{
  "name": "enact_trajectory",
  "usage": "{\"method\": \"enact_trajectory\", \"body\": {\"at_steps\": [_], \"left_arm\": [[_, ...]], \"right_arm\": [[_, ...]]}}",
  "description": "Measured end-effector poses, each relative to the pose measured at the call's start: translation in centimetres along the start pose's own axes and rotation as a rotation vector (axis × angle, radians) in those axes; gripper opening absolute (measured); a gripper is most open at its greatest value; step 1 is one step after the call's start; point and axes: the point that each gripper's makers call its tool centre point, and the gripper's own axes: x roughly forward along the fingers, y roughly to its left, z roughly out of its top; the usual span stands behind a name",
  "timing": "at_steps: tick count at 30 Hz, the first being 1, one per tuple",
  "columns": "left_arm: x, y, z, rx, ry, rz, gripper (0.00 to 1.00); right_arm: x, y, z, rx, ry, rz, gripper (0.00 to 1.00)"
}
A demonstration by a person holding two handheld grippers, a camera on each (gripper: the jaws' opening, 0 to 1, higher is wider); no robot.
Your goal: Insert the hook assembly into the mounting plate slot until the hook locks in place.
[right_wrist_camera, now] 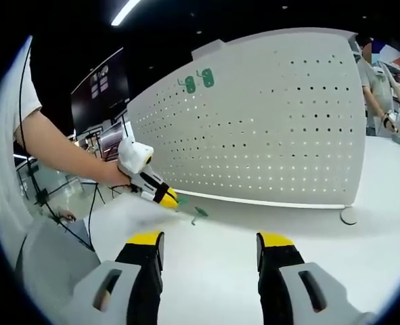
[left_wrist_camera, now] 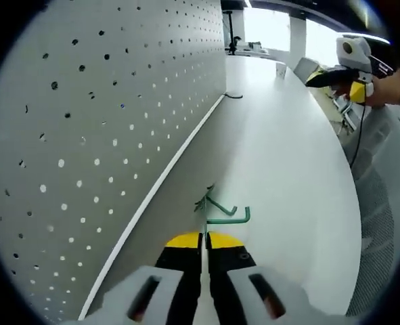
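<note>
A green wire hook assembly [left_wrist_camera: 221, 211] sticks out past the yellow tips of my left gripper [left_wrist_camera: 204, 241], which is shut on its stem just above the white table. The mounting plate, a white perforated panel [left_wrist_camera: 112, 101], stands upright along the left, a short way from the hook. From the right gripper view, the left gripper [right_wrist_camera: 167, 198] holds the green hook [right_wrist_camera: 194, 214] low in front of the panel [right_wrist_camera: 267, 128]. My right gripper [right_wrist_camera: 210, 238] is open with nothing between its jaws, well back from the panel. It shows as the right gripper [left_wrist_camera: 335, 84], raised far off.
The white table [left_wrist_camera: 287, 176] runs long beside the panel. A small dark hook [left_wrist_camera: 233, 95] lies at the panel's foot farther along. Two green tags [right_wrist_camera: 198, 81] sit on the panel's upper corner, a round disc [right_wrist_camera: 349, 215] lies by its base, and another person [right_wrist_camera: 382, 88] stands behind.
</note>
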Motion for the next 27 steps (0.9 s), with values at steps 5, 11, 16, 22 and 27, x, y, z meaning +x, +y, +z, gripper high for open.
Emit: {"method": "enact_trajectory", "body": {"at_steps": [5, 11, 16, 22, 27], "left_arm": [[-0.2, -0.1, 0.7, -0.01, -0.033, 0.011, 0.01], [-0.6, -0.2, 1.1, -0.012, -0.06, 0.029, 0.01], [-1.1, -0.4, 2.0, -0.033, -0.101, 0.037, 0.01], [-1.7, -0.3, 2.7, -0.058, -0.154, 0.053, 0.01], [-2.4, -0.4, 3.3, -0.07, -0.2, 0.076, 0.01]], "right_arm": [[-0.1, 0.0, 0.1, -0.004, -0.005, -0.001, 0.53], [-0.1, 0.0, 0.2, -0.009, -0.009, 0.0, 0.54], [-0.1, 0.0, 0.4, -0.01, -0.015, -0.001, 0.54], [-0.2, 0.1, 0.5, -0.016, -0.018, 0.001, 0.53], [-0.2, 0.2, 0.6, -0.016, -0.022, 0.004, 0.53]]}}
